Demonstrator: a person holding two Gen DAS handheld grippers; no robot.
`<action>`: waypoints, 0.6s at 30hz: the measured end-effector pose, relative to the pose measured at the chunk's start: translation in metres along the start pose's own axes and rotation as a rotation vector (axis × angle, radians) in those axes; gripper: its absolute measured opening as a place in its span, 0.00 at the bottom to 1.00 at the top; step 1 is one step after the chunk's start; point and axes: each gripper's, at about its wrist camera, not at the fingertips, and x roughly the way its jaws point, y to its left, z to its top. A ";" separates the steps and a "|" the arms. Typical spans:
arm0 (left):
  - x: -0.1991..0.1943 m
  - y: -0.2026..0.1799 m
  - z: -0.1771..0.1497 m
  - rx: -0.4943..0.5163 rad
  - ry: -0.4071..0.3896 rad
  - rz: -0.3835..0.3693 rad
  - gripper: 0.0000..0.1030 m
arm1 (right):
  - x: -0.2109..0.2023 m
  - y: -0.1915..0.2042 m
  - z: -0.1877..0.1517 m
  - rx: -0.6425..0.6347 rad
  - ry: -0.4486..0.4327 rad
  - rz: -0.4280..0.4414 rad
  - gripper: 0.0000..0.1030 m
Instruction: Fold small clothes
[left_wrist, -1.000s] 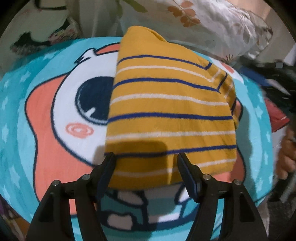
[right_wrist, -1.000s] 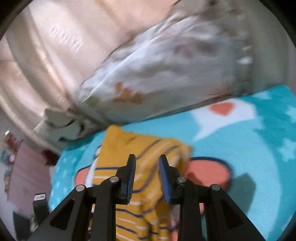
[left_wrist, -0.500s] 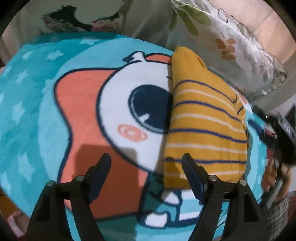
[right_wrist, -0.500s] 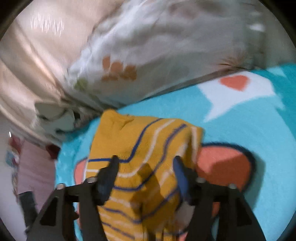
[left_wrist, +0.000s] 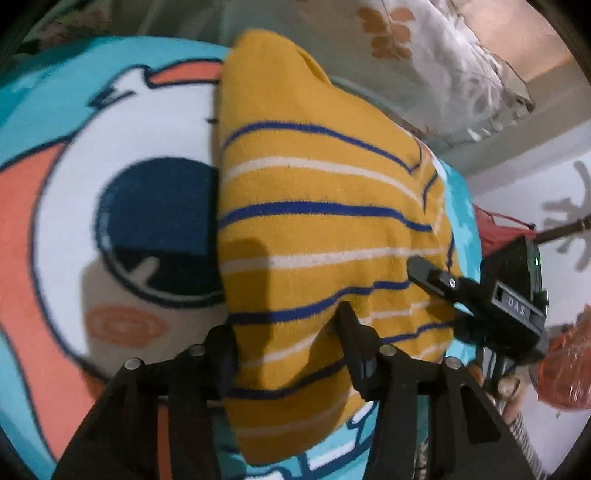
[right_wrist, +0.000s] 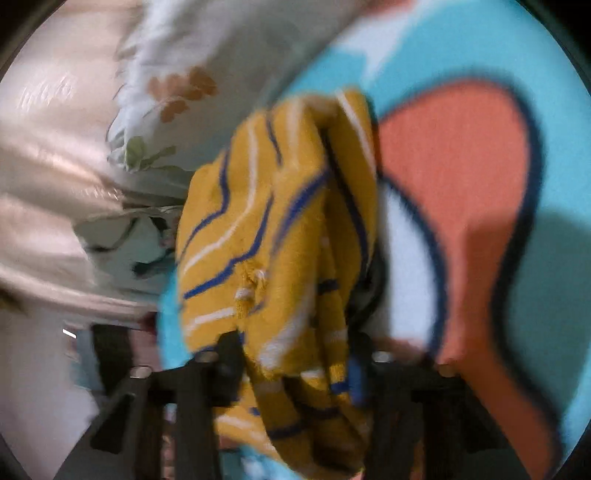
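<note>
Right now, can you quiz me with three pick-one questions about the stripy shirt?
1. Where does the yellow shirt lie?
A on the cartoon blanket
B in a drawer
C on a chair

2. Which stripe colours does it have?
A red and green
B blue and white
C black only

3. What is the left gripper doing?
A hanging far away
B holding a cup
C closed on the shirt's near edge

Answers: 1 A, the blanket shows all around it. 2 B, blue and white lines cross the yellow. 3 C, cloth bunches between its fingers.

Fuzzy knit cloth of the striped garment (left_wrist: 325, 229), plush fleece blanket (left_wrist: 55, 229), matt black plastic jaws.
</note>
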 end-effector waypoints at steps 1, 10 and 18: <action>-0.008 -0.003 -0.003 0.003 -0.005 0.001 0.33 | -0.005 0.003 -0.003 -0.003 -0.001 0.016 0.36; -0.032 0.008 -0.050 0.037 -0.006 0.074 0.49 | -0.047 0.018 -0.052 -0.146 -0.048 -0.197 0.48; -0.097 -0.001 -0.057 0.156 -0.302 0.270 0.73 | -0.074 0.125 -0.051 -0.517 -0.319 -0.350 0.59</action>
